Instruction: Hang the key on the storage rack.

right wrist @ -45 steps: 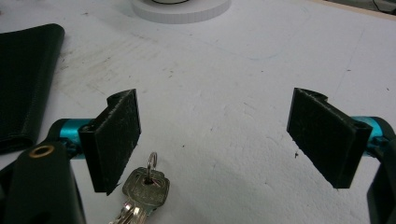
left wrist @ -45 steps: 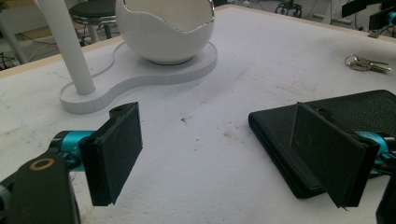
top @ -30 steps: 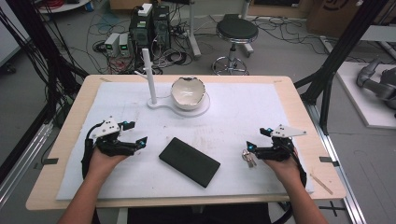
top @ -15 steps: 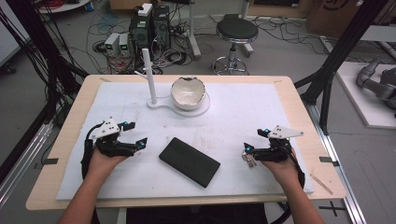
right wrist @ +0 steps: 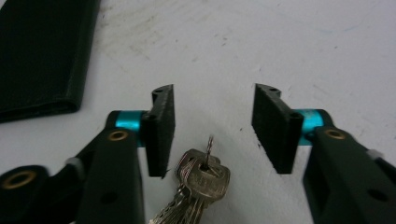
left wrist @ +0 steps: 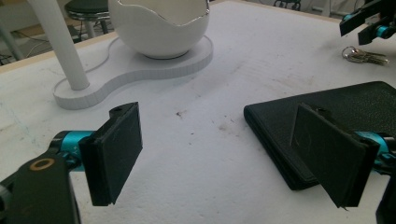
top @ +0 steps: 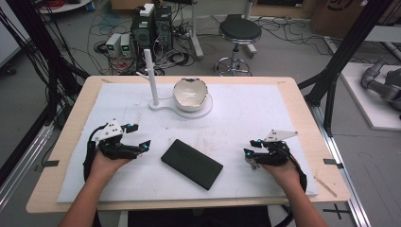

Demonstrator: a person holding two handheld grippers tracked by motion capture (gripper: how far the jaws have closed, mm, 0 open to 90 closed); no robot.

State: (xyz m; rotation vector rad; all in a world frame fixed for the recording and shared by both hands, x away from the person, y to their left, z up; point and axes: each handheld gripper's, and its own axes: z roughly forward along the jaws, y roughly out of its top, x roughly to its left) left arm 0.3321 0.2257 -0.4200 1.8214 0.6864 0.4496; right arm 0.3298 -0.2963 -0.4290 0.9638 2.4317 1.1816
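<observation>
A bunch of keys [right wrist: 203,179] lies on the white mat, at the right in the high view [top: 254,164]. My right gripper [right wrist: 212,128] is low over it. Its jaws have just been closing and now stand half apart, with the key heads between them and a gap on each side. A black wallet [top: 191,163] lies flat at the middle of the mat. My left gripper [left wrist: 224,154] stands wide open just left of the wallet [left wrist: 327,107], with nothing between its pads. Farther off, the left gripper view shows the right gripper [left wrist: 364,25] above the keys [left wrist: 362,56].
A white eggshell-shaped bowl [top: 190,93] sits on a white stand base [top: 163,105] with an upright post [top: 152,78] at the back of the mat. The wooden table edge [top: 326,142] frames the mat. Black frame struts rise at both sides.
The right gripper's jaws have narrowed around the keys and the hand has shifted slightly. The left hand, wallet and bowl have stayed put.
</observation>
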